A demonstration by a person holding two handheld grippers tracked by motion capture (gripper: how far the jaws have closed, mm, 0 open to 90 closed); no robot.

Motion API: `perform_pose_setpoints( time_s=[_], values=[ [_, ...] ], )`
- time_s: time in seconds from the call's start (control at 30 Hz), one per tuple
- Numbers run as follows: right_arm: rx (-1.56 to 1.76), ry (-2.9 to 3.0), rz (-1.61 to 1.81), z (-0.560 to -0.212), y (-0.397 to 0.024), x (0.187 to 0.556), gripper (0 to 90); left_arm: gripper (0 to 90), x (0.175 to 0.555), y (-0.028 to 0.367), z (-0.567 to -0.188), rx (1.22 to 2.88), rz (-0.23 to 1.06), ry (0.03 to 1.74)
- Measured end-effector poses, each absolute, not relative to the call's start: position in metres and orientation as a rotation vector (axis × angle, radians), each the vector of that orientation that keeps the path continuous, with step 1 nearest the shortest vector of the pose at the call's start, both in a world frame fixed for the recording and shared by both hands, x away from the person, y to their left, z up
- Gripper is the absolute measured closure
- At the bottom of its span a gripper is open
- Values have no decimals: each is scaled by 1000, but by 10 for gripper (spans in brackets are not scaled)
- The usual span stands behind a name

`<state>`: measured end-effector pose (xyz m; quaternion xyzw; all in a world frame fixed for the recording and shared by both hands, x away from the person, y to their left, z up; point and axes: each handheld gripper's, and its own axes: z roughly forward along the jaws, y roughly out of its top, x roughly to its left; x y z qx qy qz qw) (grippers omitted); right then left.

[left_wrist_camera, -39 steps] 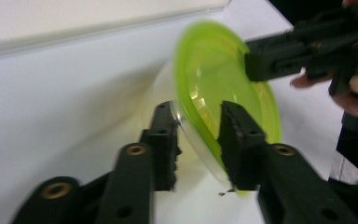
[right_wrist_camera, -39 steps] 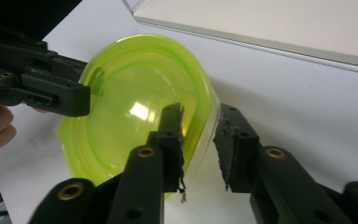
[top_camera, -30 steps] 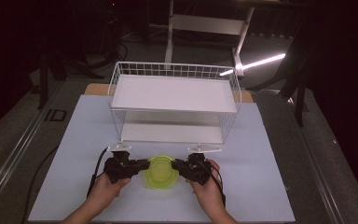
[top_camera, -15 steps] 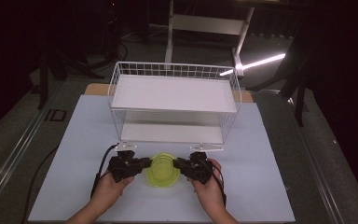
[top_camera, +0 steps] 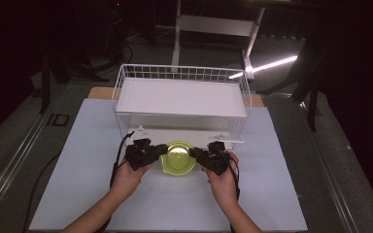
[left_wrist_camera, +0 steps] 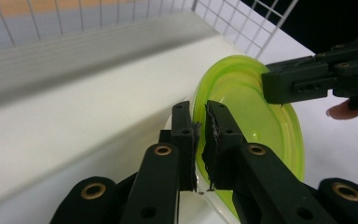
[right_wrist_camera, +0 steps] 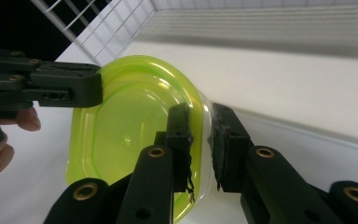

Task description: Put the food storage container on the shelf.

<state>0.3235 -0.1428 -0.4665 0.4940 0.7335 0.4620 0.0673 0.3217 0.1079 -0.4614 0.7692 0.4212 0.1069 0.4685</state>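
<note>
White table across lower 2/3 of high view, dark floor round it. Wire rack, 2 tiers w/ white shelves, centre frame, upper shelf bare; lower shelf edge just behind the work.

Green bowl, translucent lime plastic w/ clear rim, centre frame just below rack front, upright, held between both grippers at mouth of lower tier. In left gripper view bowl centre-right, lower shelf spreading left of it, wire mesh along top. In right gripper view bowl centre-left, shelf upper right.

Left gripper, left of bowl in high view, left hand below it, forearm entering from bottom edge. Left gripper view: own gripper, jaws nearly closed, pinching bowl's near rim, one inside, one outside. Right gripper seen upper right there, on far rim.

Right gripper, right of bowl, right hand below. Right gripper view: own gripper, jaws clamped over bowl's clear rim w/ narrow gap. Left gripper seen upper left, on opposite rim; fingertips at left edge.
</note>
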Motion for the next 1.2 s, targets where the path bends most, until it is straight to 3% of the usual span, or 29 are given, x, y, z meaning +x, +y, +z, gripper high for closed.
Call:
perform_pose_setpoints(
  time_s=[1.2],
  values=[
    [1530, 2009, 1361, -490, -140, 369, 782, 817, 374, 93, -498, 1800, 435, 1013]
  ],
)
